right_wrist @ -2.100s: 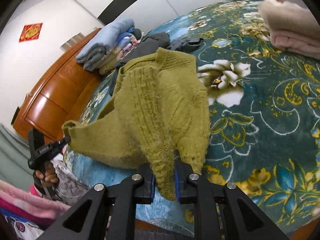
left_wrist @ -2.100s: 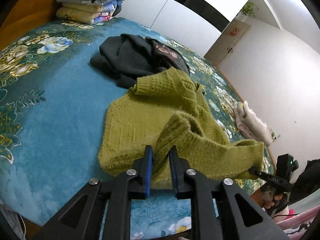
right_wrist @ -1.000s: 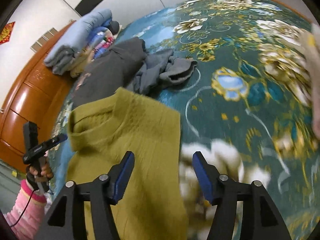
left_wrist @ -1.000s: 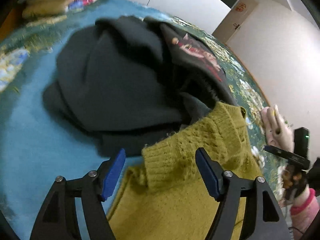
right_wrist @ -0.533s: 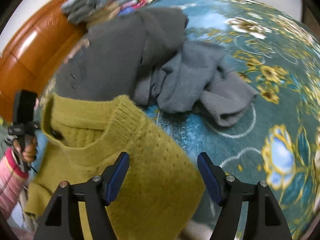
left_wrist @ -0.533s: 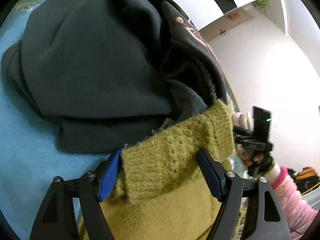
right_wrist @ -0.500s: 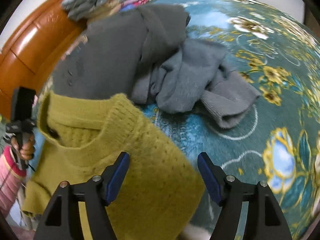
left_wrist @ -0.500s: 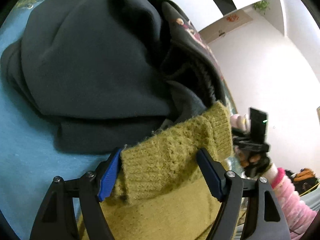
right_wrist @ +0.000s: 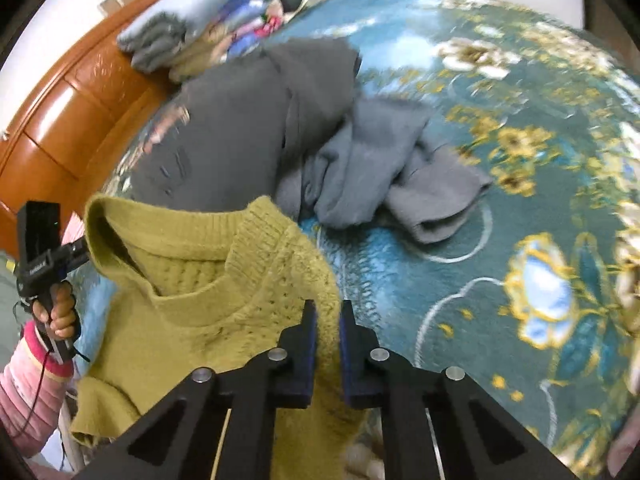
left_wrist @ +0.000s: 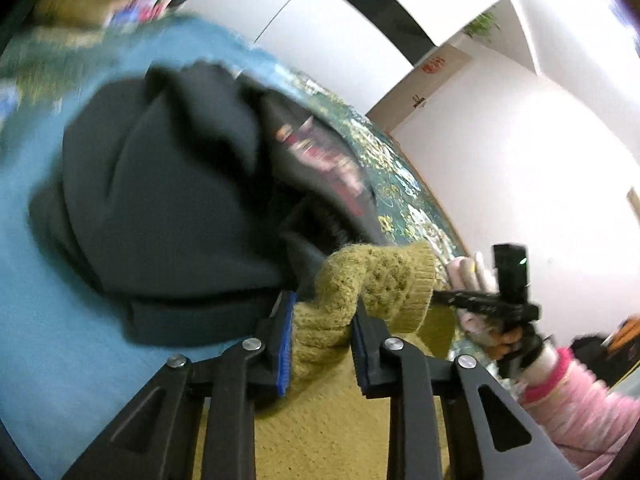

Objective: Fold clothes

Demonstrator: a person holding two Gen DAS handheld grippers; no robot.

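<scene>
A teal bedspread [right_wrist: 460,280] with gold and white flowers covers the bed. A stack of folded blankets [right_wrist: 208,16] sits at its far-left corner against an orange wooden headboard [right_wrist: 72,120]. White walls [left_wrist: 520,168] stand past the bed's far edge, with a door [left_wrist: 424,88] bearing a red decoration [left_wrist: 433,65].

Ahead of both hand-held grippers the way is blocked by a heap of dark grey clothes [right_wrist: 256,128], lying just beyond the collar of the olive sweater [right_wrist: 224,292]. A lighter grey garment [right_wrist: 384,176] spreads from the heap onto the bed [right_wrist: 540,208]. Open floral bedspread is seen to the right of that garment. Further back, a stack of folded blankets [right_wrist: 208,12] is set against the wooden headboard [right_wrist: 68,108]. Bare blue cover is seen left of the heap in the left wrist view.
</scene>
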